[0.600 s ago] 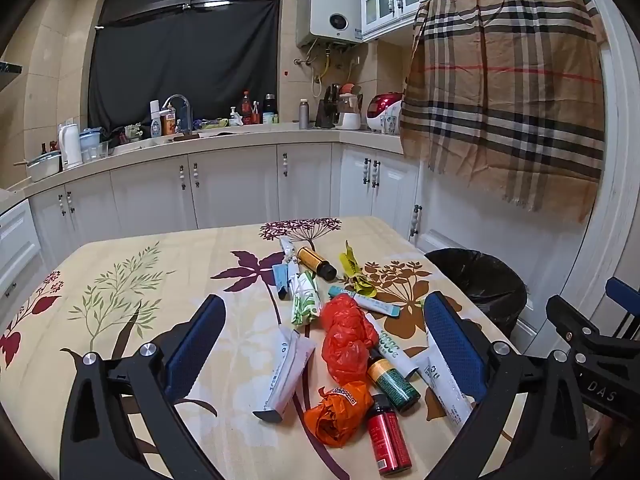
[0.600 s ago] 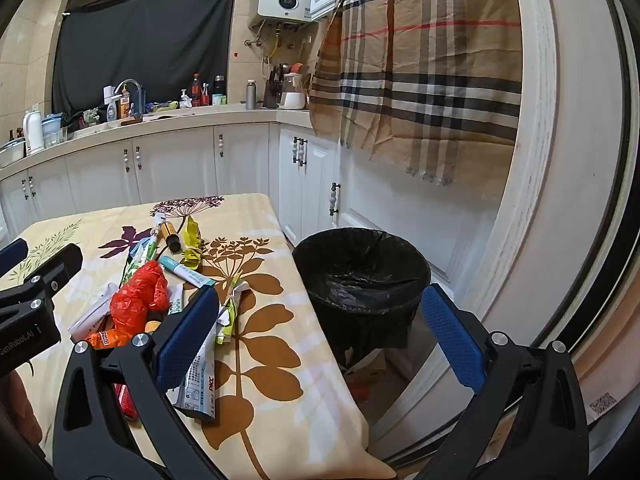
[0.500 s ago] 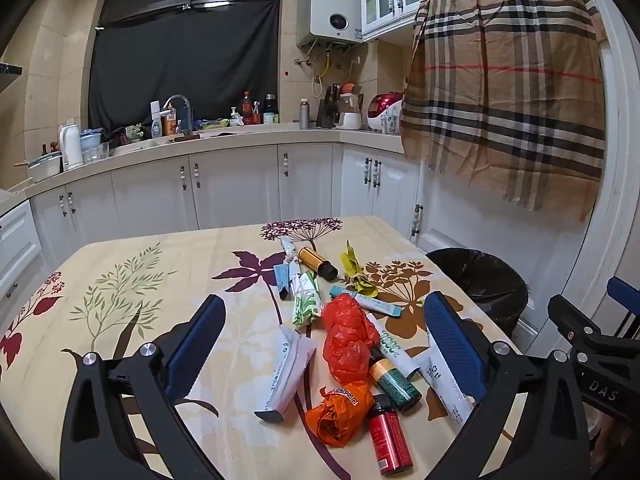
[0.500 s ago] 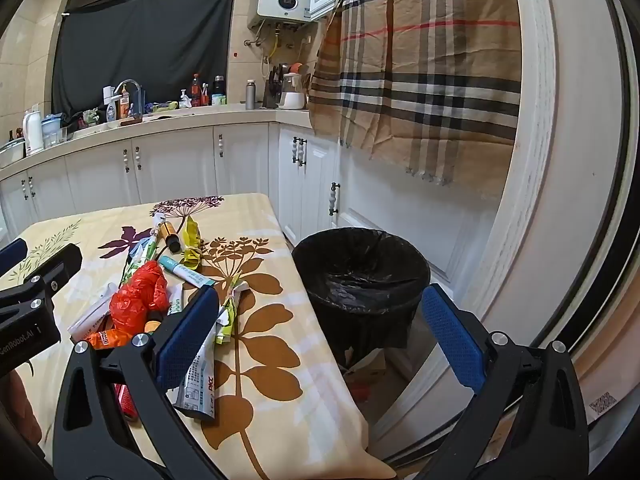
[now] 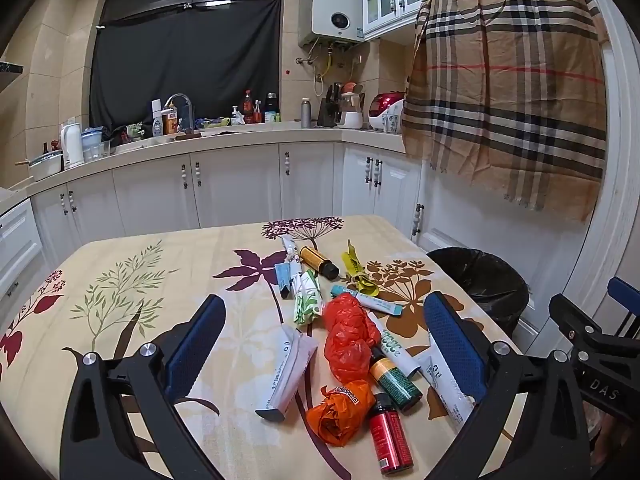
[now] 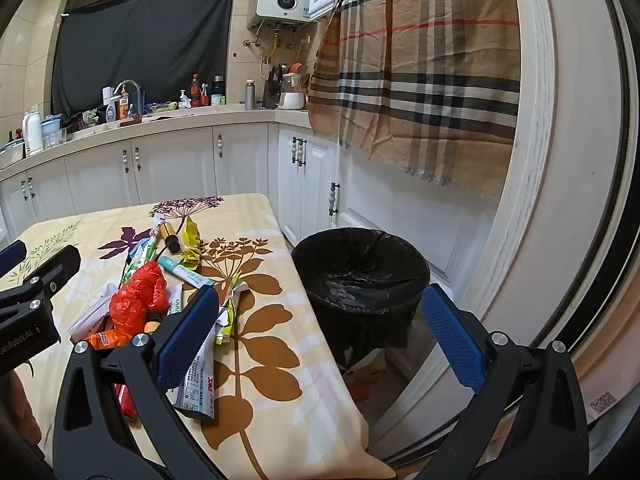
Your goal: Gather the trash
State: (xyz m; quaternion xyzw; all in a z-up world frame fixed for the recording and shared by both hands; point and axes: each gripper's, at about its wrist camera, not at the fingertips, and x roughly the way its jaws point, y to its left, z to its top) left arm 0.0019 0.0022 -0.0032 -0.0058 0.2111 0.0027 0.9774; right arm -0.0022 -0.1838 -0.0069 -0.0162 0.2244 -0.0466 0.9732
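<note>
Right now the left gripper hangs above the table with its blue pads spread wide and nothing between them but air; the litter lies on the cloth below. That litter is a loose heap near the table's right side: a crumpled red plastic bag, an orange wrapper just in front of it, a red can lying beside the wrapper, a green-labelled bottle touching the red bag, and a white tube to the left. Farther back sit a yellow-labelled bottle and a yellow wrapper (both near the brown flower print).

The right gripper is likewise wide apart and empty, held over the table's right edge. Its left pad is in front of a white printed packet; whether it touches the packet I cannot tell. Beyond its right pad, on the floor just beside the table, stands the trash bin lined with a black bag, its mouth open.
</note>
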